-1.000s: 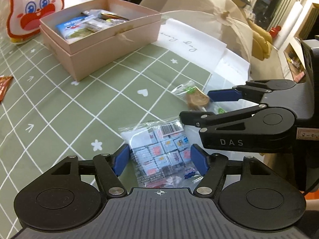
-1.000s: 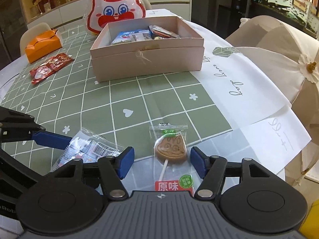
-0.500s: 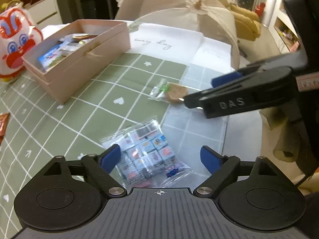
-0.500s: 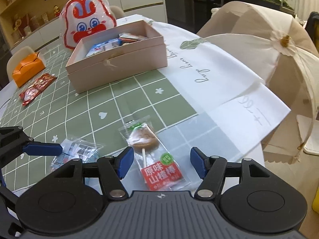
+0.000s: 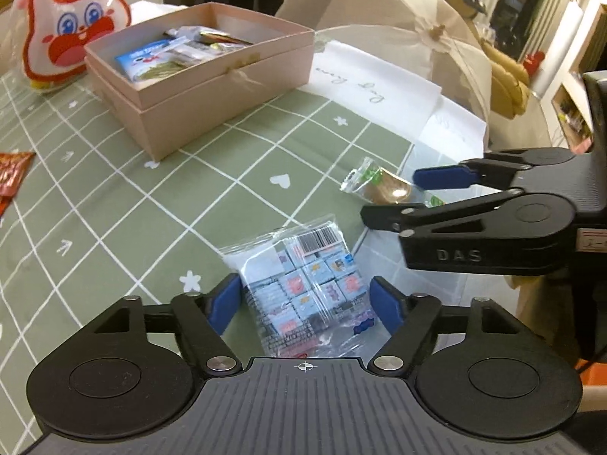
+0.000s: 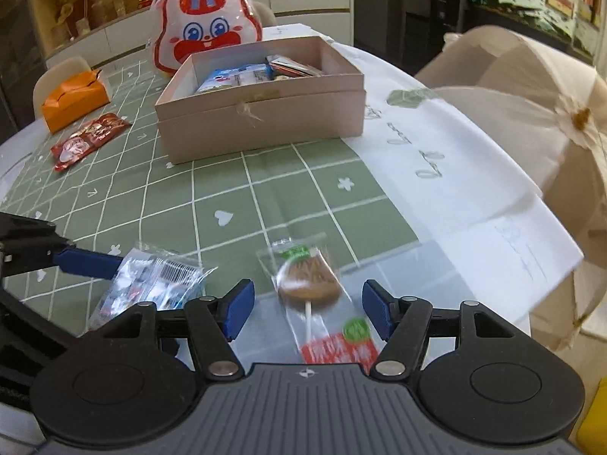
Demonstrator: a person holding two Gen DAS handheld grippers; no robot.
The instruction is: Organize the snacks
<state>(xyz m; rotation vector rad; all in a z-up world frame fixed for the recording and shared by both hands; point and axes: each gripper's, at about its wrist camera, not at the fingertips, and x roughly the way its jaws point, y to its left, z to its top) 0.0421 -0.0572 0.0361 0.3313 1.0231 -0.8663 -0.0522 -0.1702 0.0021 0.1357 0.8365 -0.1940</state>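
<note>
A clear bag of small wrapped candies (image 5: 303,276) lies on the green checked tablecloth between the fingers of my left gripper (image 5: 305,301). Its jaws are closing, and the blue pads stand just off the bag's sides. To the right lies a brown lollipop in clear wrap (image 6: 307,284). My right gripper (image 6: 307,307) straddles it, jaws closing slightly, pads clear of the wrapper. The open pink box (image 6: 261,125) with several snacks inside stands further back. The right gripper (image 5: 390,197) also shows at the right of the left wrist view.
A red-and-white rabbit-shaped bag (image 6: 208,26) stands behind the box. A red snack packet (image 6: 89,140) and an orange tissue box (image 6: 74,98) lie at the far left. White lettered paper (image 6: 436,159) covers the table's right side, beside a cream mesh cover (image 6: 531,94).
Both views swung aside half a second ago and are back where they were a second ago. The left jaws widened, then narrowed around the candy bag. The lollipop and bag still lie on the cloth.
</note>
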